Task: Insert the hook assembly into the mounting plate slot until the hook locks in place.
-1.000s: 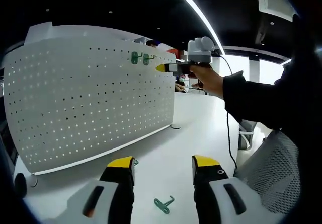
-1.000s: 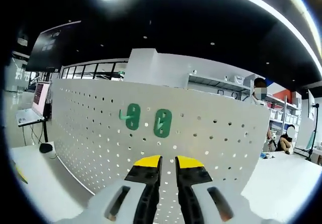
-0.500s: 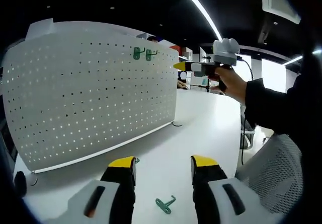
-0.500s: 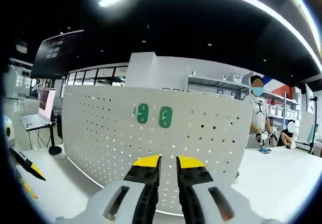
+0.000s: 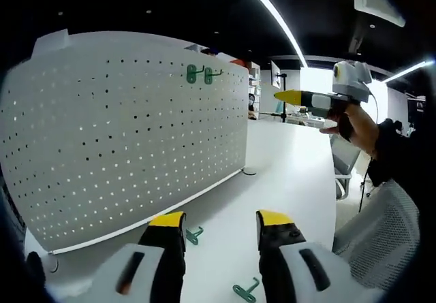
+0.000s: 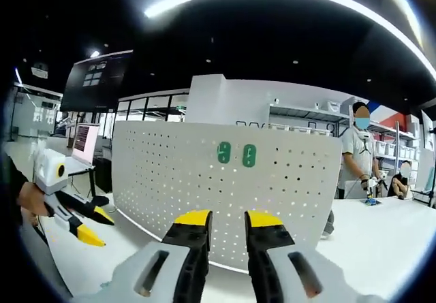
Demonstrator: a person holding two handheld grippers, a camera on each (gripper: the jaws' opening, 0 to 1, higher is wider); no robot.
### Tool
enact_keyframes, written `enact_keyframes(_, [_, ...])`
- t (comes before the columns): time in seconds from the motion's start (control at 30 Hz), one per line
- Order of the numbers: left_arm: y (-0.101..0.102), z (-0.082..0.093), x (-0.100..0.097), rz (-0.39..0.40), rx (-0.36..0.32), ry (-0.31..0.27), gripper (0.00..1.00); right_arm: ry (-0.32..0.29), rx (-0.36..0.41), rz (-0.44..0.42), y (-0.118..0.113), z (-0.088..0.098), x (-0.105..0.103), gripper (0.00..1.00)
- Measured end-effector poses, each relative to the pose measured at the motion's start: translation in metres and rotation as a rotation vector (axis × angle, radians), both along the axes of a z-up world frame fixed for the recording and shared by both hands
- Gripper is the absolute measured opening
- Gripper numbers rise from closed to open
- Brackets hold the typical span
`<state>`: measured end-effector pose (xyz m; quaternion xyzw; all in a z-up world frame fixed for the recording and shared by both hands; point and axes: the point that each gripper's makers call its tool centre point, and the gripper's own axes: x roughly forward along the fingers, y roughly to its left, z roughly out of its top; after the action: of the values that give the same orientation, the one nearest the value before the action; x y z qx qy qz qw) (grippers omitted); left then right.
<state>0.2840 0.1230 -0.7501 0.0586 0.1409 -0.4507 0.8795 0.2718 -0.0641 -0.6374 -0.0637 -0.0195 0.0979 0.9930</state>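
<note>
A white pegboard mounting plate stands upright on the table. Two green hooks hang side by side near its top. Two loose green hooks lie on the table, one close to my left jaw, the other between the jaws' bases. My left gripper is open and holds nothing. The right gripper hovers in a hand, off the plate's right end. In the right gripper view the plate faces me with both hooks. My right gripper is slightly open and bare; the left gripper shows low left.
The white table runs past the plate's right end. A mesh chair stands at the right of it. A laptop sits beyond the plate's left end, and people stand at a far table.
The right gripper has drawn back from the plate, which looks smaller in its view, and its jaws have parted a little. A second loose hook has come into the left gripper view.
</note>
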Motion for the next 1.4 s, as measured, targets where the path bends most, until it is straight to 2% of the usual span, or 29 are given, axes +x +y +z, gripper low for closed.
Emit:
enact_keyframes(0.33, [-0.015,-0.031,0.022,-0.012,0.072,0.037,0.39,0.012,0.002,0.08,0.028,-0.009,-0.04,0.28])
enact_keyframes(0.8, [-0.029,-0.075,0.05,0.018,0.2,0.071,0.33,-0.001,0.055,0.11,0.053,-0.025,-0.07,0.29])
enact_keyframes(0.97, [-0.031,-0.089,0.057,0.029,0.238,0.086,0.3,0.018,0.07,0.12,0.061,-0.034,-0.077,0.29])
enact_keyframes(1.4, [-0.032,-0.122,0.083,0.058,0.345,0.108,0.21,0.016,0.056,0.108,0.059,-0.035,-0.076,0.29])
